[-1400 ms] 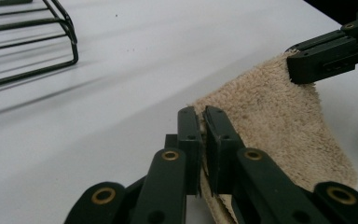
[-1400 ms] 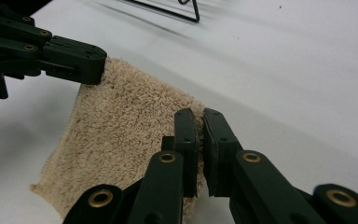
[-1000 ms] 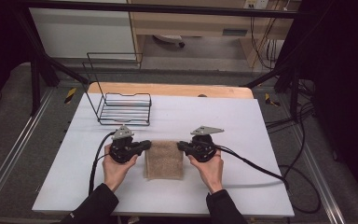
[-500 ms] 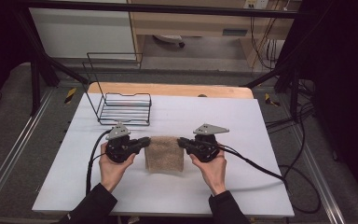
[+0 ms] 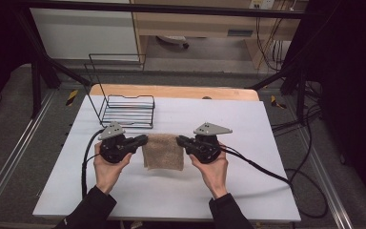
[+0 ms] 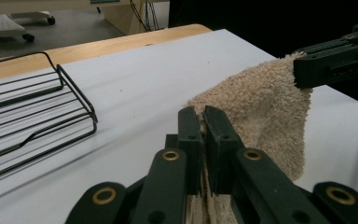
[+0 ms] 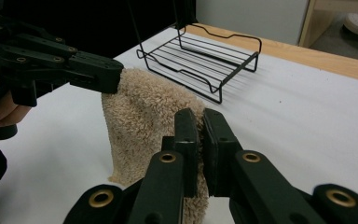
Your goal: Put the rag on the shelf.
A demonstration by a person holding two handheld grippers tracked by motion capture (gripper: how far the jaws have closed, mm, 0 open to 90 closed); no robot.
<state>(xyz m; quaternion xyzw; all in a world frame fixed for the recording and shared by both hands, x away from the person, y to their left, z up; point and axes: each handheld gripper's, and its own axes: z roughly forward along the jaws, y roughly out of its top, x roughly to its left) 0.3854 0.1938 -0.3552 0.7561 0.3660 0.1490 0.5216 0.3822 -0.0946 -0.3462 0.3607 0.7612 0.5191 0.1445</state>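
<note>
One beige towel (image 5: pixel 163 151) is hanging between the two claws, stretched along its top edge and drooping toward the bench (image 5: pixel 248 191); whether its lower edge is touching the surface can't be told from the high view. The left claw (image 5: pixel 144 139) is pinching the towel's top left corner, jaws closed tight on the cloth w/ pile showing between them in the left gripper view (image 6: pixel 205 126). The right claw (image 5: pixel 180 140) is doing the same at the top right corner, jaws narrow and clamped on fabric, as the right gripper view (image 7: pixel 196 123) is showing. Both claws are pointing inward at each other, level, approx. at the same height, so the towel is sitting directly between their tips and hanging below them. In the left gripper view the towel (image 6: pixel 265 112) is running from its own jaws across to the other claw at upper right; in the right gripper view the towel (image 7: pixel 144 126) is running across to the other claw at upper left.

Each hand is gripping its claw body from below: left hand (image 5: pixel 108 168), right hand (image 5: pixel 213 171). Cables are trailing from both.

Beyond the towel, a black wire rack (image 5: pixel 126 109) is standing on the bench's far left part, well apart from the cloth.
</note>
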